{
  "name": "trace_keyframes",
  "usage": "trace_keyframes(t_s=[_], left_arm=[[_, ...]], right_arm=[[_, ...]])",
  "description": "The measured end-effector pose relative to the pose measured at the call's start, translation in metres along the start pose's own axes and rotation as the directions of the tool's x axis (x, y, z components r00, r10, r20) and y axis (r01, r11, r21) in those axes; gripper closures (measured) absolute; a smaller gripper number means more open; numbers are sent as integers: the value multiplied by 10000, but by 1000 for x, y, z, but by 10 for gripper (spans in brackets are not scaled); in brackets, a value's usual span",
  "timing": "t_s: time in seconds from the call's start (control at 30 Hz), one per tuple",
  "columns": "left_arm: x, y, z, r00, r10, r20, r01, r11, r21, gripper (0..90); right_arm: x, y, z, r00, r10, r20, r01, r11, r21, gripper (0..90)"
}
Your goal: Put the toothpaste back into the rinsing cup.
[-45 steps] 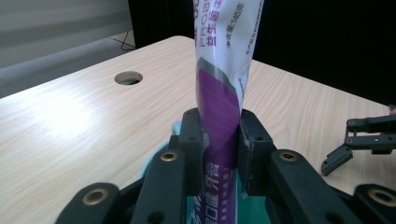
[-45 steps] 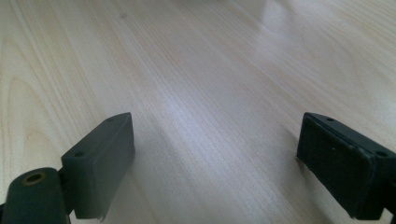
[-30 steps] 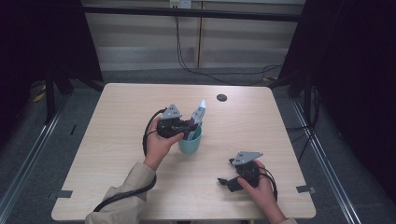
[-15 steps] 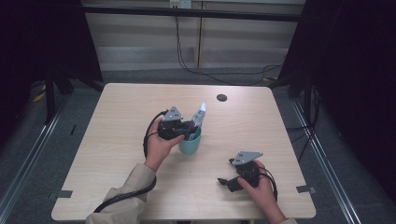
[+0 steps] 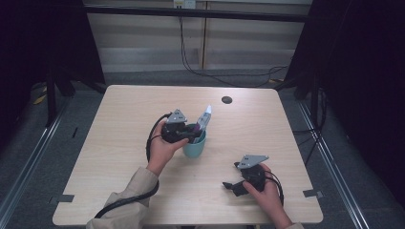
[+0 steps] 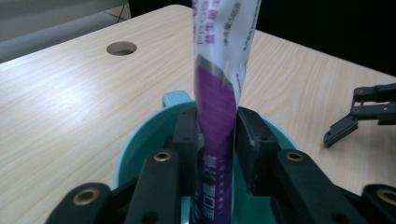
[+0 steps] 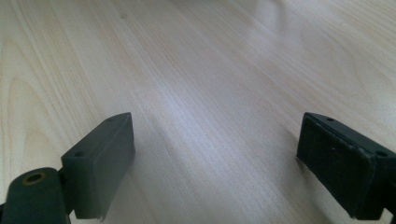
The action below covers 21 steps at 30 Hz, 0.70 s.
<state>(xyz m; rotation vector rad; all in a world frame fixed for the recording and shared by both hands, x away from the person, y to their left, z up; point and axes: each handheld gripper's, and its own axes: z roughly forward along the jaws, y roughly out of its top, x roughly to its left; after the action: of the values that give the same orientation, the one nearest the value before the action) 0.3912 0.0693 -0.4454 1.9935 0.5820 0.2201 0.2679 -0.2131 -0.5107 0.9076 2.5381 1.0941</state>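
In the cup, gripper loosens on sachet.

A pale wooden table (round cable hole near its far edge) on grey floor.

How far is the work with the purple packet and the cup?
Done: the purple packet stands with its lower end inside the teal cup. In hand: the left gripper is at the packet, its jaws have just been opening and a gap shows on one side. Left: drawing that gripper away. The right gripper rests open on the table.
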Motion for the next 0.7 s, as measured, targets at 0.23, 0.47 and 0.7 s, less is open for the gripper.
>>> trace_keyframes(t_s=[0.23, 0.47, 0.7], left_arm=[[0, 2, -2, 10000, 29, -15, -29, 9998, 194, 681], [0, 5, -5, 10000, 2, -43, 0, 9995, 326, 657], [0, 10, -8, 10000, -48, 5, 48, 9990, 446, 618]], right_arm=[[0, 0, 0, 10000, 2, 12, -2, 10000, -10, 107], [0, 0, 0, 10000, -3, 11, 3, 10000, -10, 107], [0, 0, 0, 10000, 25, 4, -25, 10000, -1, 107]])
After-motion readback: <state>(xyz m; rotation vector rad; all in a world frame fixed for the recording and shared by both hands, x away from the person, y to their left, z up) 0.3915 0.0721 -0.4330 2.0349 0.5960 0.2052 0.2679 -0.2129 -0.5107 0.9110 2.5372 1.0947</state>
